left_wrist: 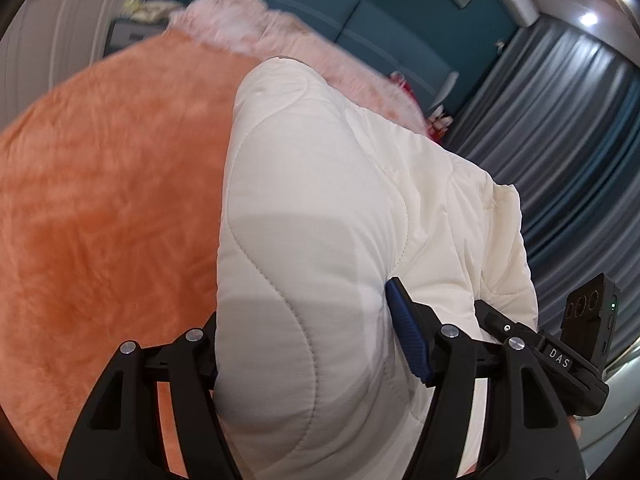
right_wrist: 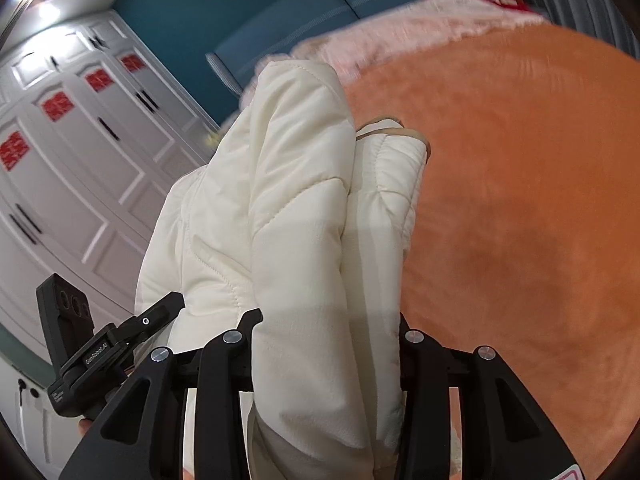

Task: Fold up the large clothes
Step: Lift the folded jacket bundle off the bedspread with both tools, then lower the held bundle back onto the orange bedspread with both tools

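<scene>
Left gripper [left_wrist: 308, 344] clamped on a thick fold of the white quilted jacket [left_wrist: 340, 208]; right gripper [right_wrist: 328, 344] likewise gripping bunched padding. Held above the orange blanket [left_wrist: 112, 200], sleeve cuff [right_wrist: 400, 140] hanging toward it.

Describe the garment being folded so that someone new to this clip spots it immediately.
Find the orange plush blanket covering the bed. Above it hangs a cream-white quilted jacket, puffy with curved stitch lines, clamped in both the left gripper and the right gripper. It is smooth and pale, unlike the fluffy pink blanket behind it.
</scene>
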### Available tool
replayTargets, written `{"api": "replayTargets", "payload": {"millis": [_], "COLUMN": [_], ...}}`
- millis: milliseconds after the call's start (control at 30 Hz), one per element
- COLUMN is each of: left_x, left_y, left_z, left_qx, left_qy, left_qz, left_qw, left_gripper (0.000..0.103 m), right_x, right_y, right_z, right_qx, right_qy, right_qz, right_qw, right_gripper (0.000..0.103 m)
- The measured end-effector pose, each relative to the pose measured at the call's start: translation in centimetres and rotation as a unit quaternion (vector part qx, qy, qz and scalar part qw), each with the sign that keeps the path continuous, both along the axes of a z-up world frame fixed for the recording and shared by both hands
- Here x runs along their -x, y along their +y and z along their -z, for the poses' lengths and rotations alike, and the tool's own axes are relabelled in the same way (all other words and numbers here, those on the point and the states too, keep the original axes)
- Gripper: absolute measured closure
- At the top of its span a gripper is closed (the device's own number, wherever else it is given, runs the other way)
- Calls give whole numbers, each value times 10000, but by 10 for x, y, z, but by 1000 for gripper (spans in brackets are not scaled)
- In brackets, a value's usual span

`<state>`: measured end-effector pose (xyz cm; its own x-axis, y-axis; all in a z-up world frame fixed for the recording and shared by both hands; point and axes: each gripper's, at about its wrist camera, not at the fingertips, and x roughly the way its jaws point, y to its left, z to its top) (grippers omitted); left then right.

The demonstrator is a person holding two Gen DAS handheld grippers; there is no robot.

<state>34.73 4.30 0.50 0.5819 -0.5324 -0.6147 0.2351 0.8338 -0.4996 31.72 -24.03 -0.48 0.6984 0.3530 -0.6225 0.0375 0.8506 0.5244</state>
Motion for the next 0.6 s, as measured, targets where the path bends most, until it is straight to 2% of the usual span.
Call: {"api": "replayTargets", "payload": {"millis": [133, 200, 267, 333, 400, 433, 600], "left_x": [-14, -19, -19, -16, -15, -9, 24], "left_y": [-2, -2, 3, 6, 7, 6, 3], "left_z": [48, 70, 76, 72, 65, 56, 8], "left_qx": [-201, -295, -163, -210, -452, -686, -1356], "left_qy": [372, 535, 520, 492, 391, 294, -177], "left_qz": [-35, -95, -185, -263, -288, -315, -443], "left_qw": [9991, 9981, 9983, 9982, 9978, 9967, 9896], "left_gripper": [39, 36, 32, 28, 27, 27, 28], "right_x": [-19, -22, -23, -21, -13, -6, 39], "right_y": [1, 2, -5, -10, -20, -25, -48], "right_z": [45, 62, 68, 64, 57, 51, 10], "right_qx": [-5, 4, -158, -340, -398, -363, 10], "right_qy": [415, 515, 414, 433, 412, 374, -26], "right_qz": [-5, 35, 71, 42, 88, 160, 592], "right_qw": [9991, 9987, 9990, 9985, 9983, 9985, 9982], "right_gripper": [62, 54, 45, 43, 43, 43, 43]}}
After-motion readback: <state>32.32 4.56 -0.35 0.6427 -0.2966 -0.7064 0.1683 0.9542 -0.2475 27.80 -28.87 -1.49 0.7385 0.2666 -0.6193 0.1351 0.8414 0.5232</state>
